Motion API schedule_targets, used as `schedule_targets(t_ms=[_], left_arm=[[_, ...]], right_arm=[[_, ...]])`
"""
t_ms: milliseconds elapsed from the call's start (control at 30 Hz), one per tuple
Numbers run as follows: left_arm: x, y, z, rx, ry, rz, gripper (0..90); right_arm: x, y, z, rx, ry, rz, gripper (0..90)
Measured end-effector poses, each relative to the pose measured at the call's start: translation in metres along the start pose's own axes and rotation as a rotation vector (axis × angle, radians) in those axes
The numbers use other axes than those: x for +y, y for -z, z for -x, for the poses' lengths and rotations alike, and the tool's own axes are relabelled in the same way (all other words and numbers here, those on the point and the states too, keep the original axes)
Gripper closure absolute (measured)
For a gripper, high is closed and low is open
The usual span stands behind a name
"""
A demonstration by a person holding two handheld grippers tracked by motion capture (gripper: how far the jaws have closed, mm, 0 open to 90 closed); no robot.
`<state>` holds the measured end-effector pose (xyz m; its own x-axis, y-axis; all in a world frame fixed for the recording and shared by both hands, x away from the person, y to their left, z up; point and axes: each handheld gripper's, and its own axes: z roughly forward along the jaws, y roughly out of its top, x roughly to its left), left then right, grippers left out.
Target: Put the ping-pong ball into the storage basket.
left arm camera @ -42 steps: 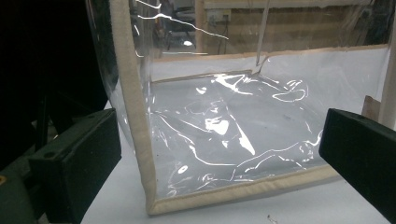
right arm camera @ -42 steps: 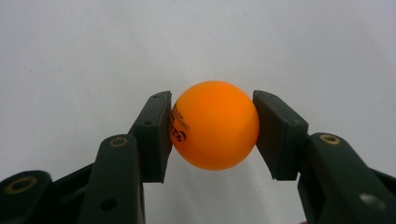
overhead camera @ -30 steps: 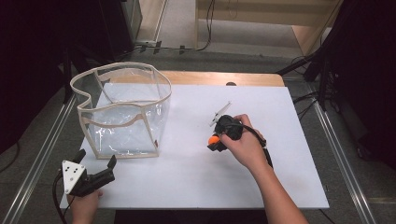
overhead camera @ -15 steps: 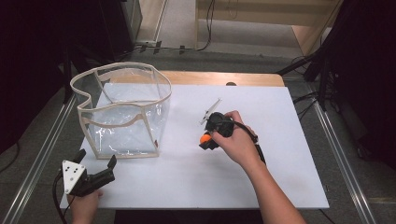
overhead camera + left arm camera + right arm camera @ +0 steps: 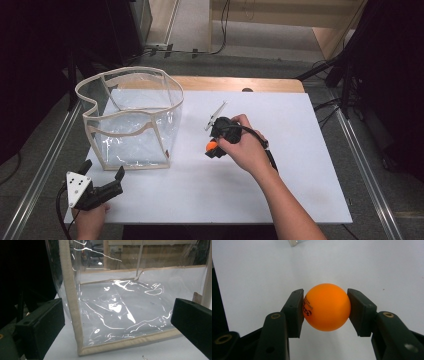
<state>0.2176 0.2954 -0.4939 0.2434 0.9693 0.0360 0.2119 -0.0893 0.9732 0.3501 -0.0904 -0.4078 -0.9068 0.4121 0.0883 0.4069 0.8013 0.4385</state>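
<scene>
**Orange ball being held beside a clear bag**

A smooth, matte orange ball (image 5: 327,307), round and printed with small black lettering on one side, is being clamped between the two black jaws of the right gripper (image 5: 325,308). In the high view the ball (image 5: 212,146) is being carried near the middle of the surface, to the right of the bag (image 5: 131,120) and well apart from it. Whether the ball is touching the surface cannot be told.

The bag is being seen as a box-like shape of clear, glossy plastic, creased and throwing bright glare, with its edges bound in a soft beige fabric trim. It is standing upright with its mouth open at the top, its rim wavy. In the left gripper view its near bottom corner (image 5: 80,350) is lying between the wide-parted, blocky jaws of the left gripper (image 5: 100,187), which are closing on nothing.

The surface (image 5: 300,165) is being covered by a flat white sheet, plain and faintly speckled, with a strip of pale wood (image 5: 240,84) showing along the far edge. Metal rails (image 5: 45,155) are running along both sides. Beyond, a grey floor, black cables and dark stands are being seen under dim light.
</scene>
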Motion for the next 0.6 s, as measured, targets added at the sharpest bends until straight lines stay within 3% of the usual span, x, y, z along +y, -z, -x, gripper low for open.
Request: schedule_targets(t_ms=[600], left_arm=[[0.0,0.0,0.0,-0.002,0.004,0.001,0.0]], right_arm=[[0.025,0.006,-0.004,0.017,0.041,0.016,47.6]])
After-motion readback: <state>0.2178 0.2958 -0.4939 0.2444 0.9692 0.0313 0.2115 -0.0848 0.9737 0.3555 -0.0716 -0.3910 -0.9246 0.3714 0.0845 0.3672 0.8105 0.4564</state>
